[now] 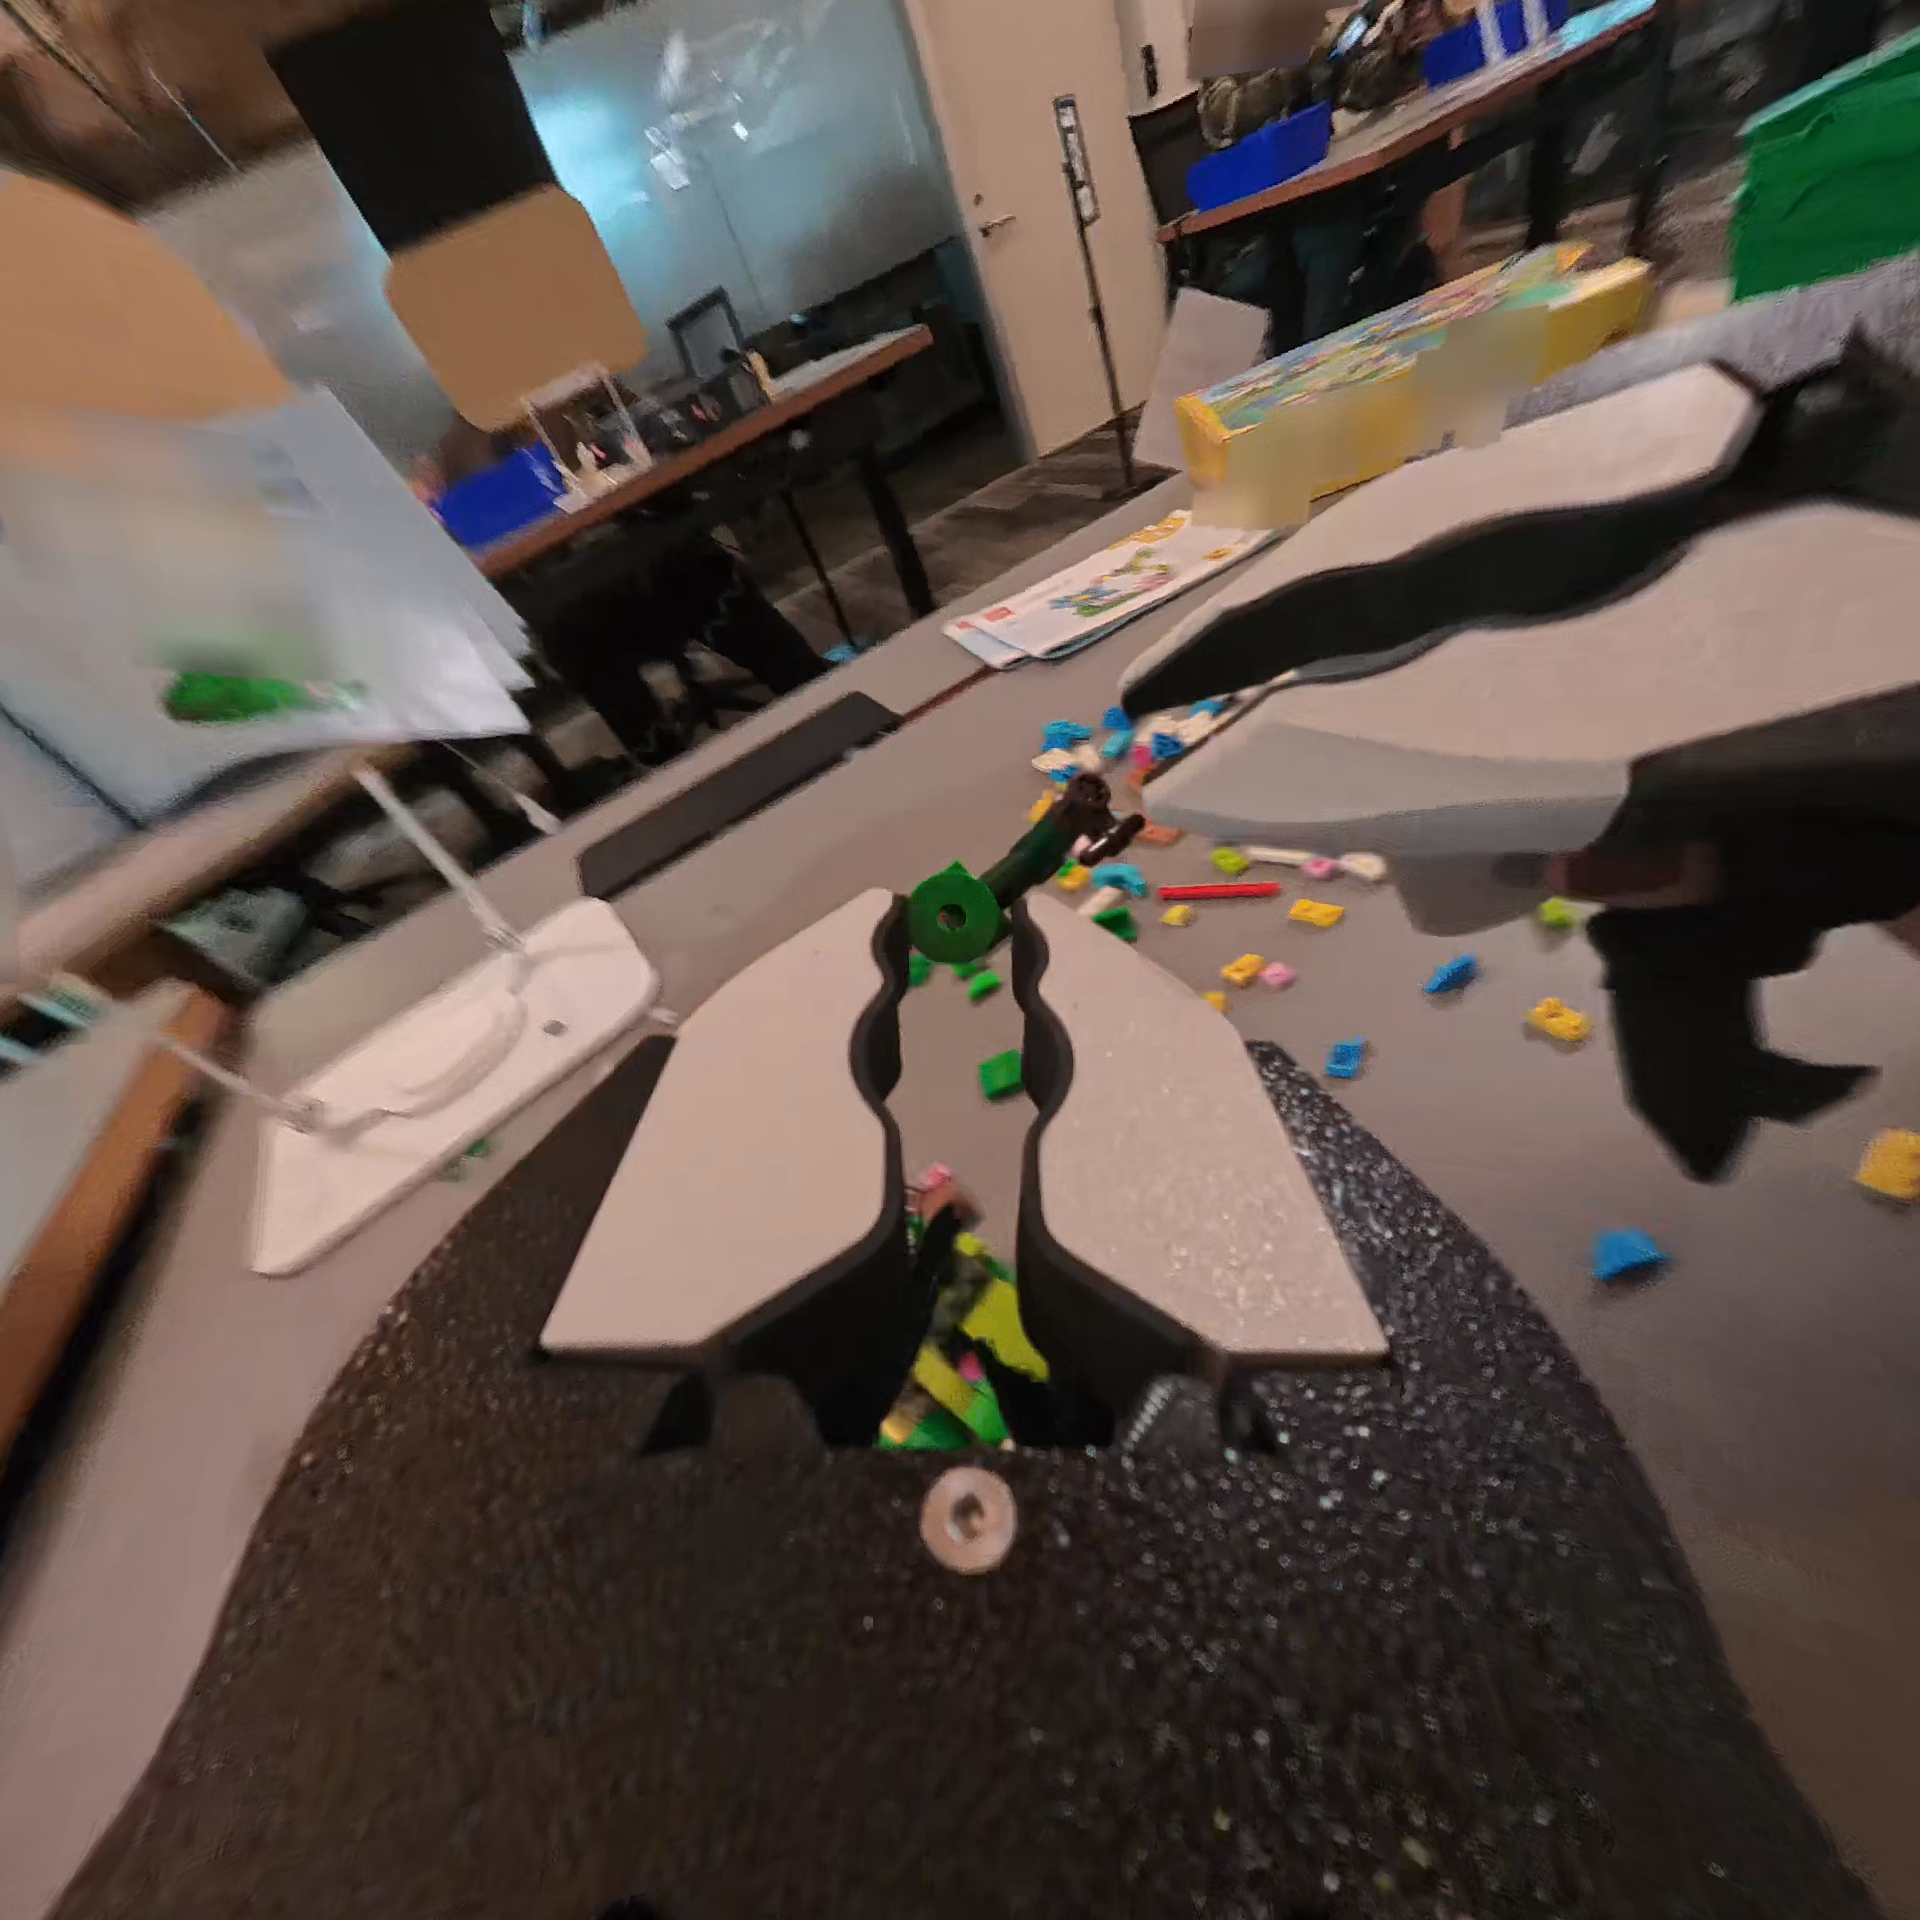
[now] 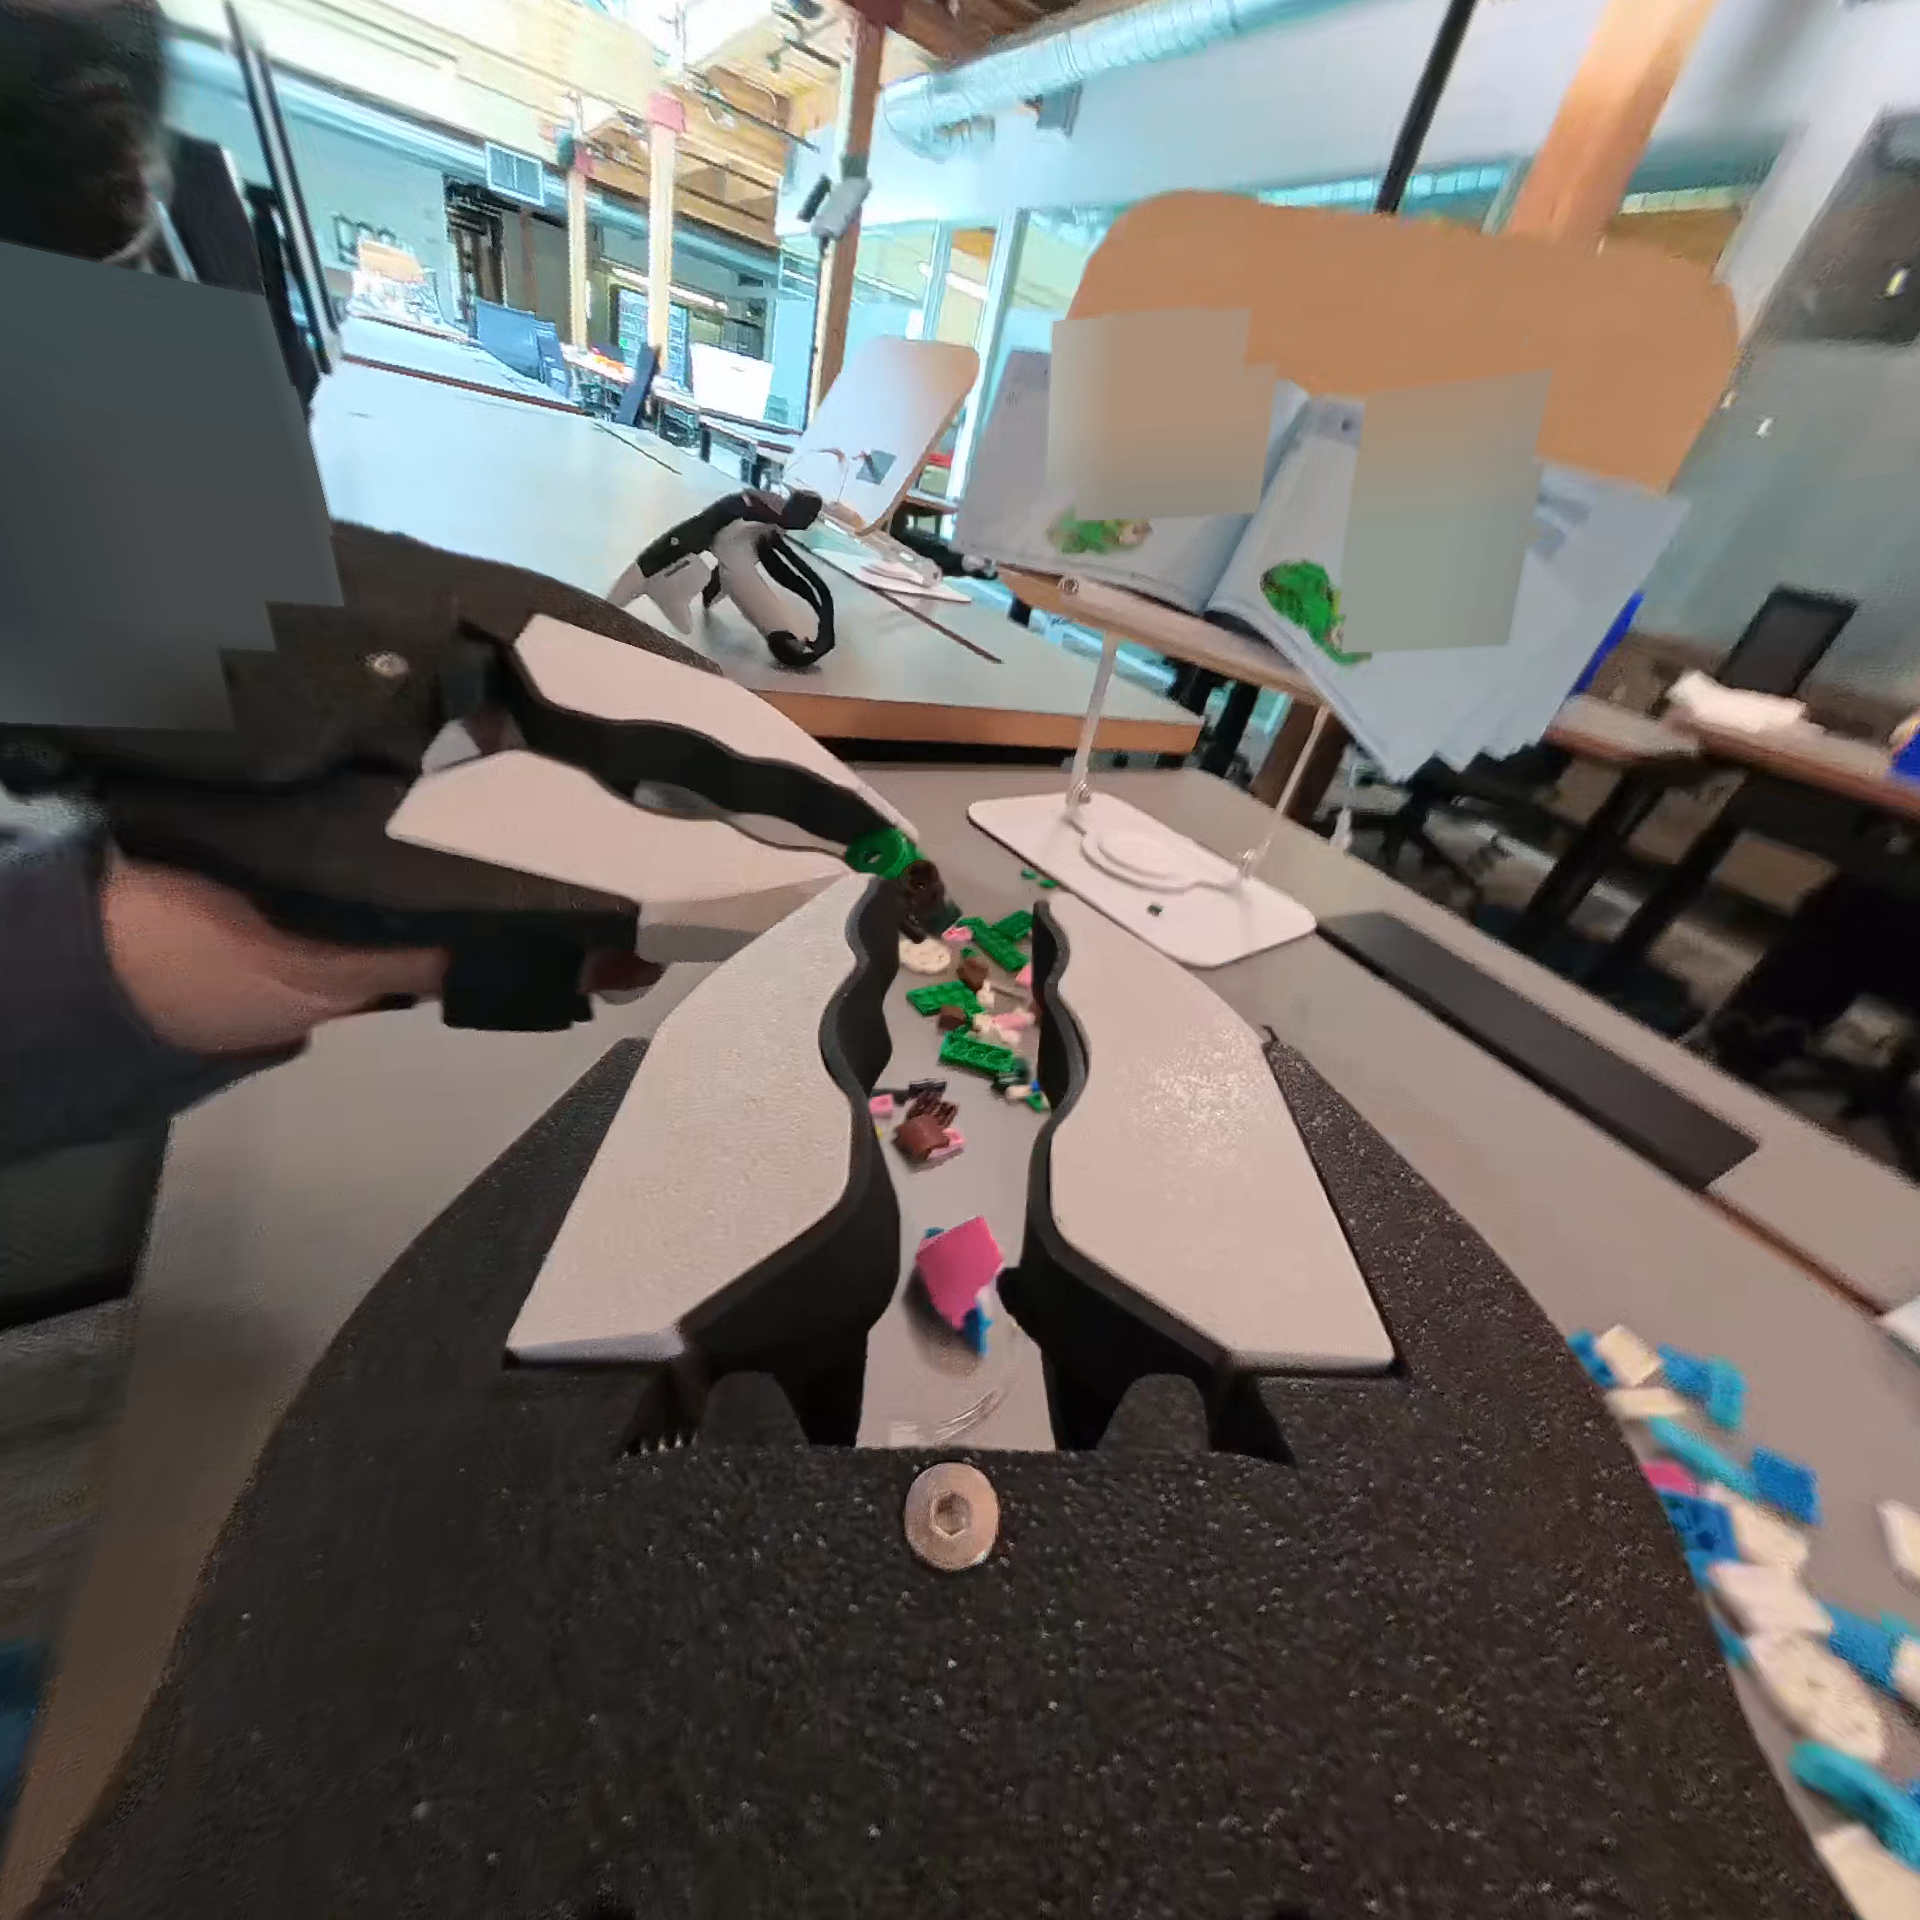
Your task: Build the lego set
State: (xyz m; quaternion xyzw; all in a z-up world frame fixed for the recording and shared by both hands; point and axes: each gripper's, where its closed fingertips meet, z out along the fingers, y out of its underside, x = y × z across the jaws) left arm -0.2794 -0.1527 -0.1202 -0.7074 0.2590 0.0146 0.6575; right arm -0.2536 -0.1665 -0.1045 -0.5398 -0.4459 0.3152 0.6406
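Two hand-held grippers meet above a grey table [image 1: 1558, 1558] strewn with small plastic bricks. The left gripper [image 1: 954, 920] pinches a small green stem piece [image 1: 951, 920] at its fingertips, by a round green ring at the stem's near end. The stem angles away toward a dark brown tip [image 1: 1091, 805]. The piece is held in the air above the table, just in front of the right gripper [image 1: 1138, 727], whose tips point toward the brown end without clearly touching it.

From the right wrist view, the right gripper [image 2: 951, 904] has its fingers spread apart with nothing between them. The left gripper [image 2: 883, 847] comes in from the left, held by a person's hand [image 2: 239, 977], with the green stem piece [image 2: 878, 852] at its tip.

Below lie green, brown and pink bricks [image 2: 966, 1018], and blue and white ones [image 2: 1766, 1558] at the lower right. An open instruction booklet [image 2: 1299, 540] rests on a white stand [image 2: 1143, 868] behind. A yellow box [image 1: 1403, 384] and another booklet [image 1: 1101, 592] sit at the far edge.
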